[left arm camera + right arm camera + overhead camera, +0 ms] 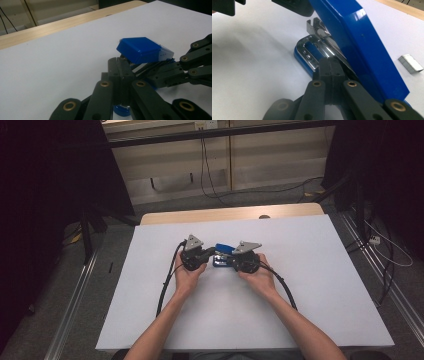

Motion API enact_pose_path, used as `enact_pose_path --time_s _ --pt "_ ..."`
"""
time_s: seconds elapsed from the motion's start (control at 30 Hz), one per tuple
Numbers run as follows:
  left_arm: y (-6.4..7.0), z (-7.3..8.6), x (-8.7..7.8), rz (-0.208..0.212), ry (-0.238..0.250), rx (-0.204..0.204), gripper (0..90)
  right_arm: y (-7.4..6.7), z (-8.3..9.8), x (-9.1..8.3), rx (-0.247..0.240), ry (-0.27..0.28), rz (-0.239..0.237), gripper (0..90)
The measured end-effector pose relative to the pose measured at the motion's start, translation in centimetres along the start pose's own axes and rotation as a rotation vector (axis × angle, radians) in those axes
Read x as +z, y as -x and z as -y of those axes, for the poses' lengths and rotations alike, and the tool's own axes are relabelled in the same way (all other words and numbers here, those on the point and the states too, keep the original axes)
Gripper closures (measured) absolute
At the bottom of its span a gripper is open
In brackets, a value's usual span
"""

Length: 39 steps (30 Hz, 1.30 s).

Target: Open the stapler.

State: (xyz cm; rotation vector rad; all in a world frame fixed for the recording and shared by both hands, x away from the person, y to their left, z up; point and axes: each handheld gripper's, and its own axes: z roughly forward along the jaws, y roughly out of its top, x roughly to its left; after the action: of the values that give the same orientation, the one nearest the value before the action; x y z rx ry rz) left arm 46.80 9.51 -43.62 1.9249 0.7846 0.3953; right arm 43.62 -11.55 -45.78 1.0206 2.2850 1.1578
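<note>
Between my right fingers point(331, 65), which are pressed together, sits the thin metal staple rail point(329, 45) of the blue stapler point(222, 254); pinching it there keeps the magazine steady while the top is swung up. The blue lid point(362, 45) leans over the rail, hinged open, so the channel is exposed for loading, I'd judge.

My left fingers point(121, 65) are also closed tight, tips right at the stapler's front end under the raised lid point(142, 50). I can't tell exactly which part they've caught; looks like they brace the front so the body doesn't skate across the worktop point(300, 285).

The chrome bracket point(308, 51) and blue base point(303, 62) lie flat on the white sheet, so the stapler's weight rests on the worktop, not on me. It sits mid-worktop, between both hands.

A strip of staples point(411, 63) lies just beside the stapler, apart from it, within easy reach. Probably next in: one hand has to let go to fetch it, and the lid could drop shut when that happens.
</note>
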Motion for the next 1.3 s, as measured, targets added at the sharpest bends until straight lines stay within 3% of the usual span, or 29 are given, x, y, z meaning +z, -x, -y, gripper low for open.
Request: enact_pose_path --time_s 1.03,1.3 --pt "0.15 -0.41 -0.01 0.001 0.018 0.008 90.0 -0.21 -0.13 -0.01 -0.010 0.000 0.011 90.0" --pt "0.09 -0.39 -0.03 -0.001 0.009 0.013 90.0 -0.82 -0.73 -0.30 -0.004 0.049 0.005 90.0"
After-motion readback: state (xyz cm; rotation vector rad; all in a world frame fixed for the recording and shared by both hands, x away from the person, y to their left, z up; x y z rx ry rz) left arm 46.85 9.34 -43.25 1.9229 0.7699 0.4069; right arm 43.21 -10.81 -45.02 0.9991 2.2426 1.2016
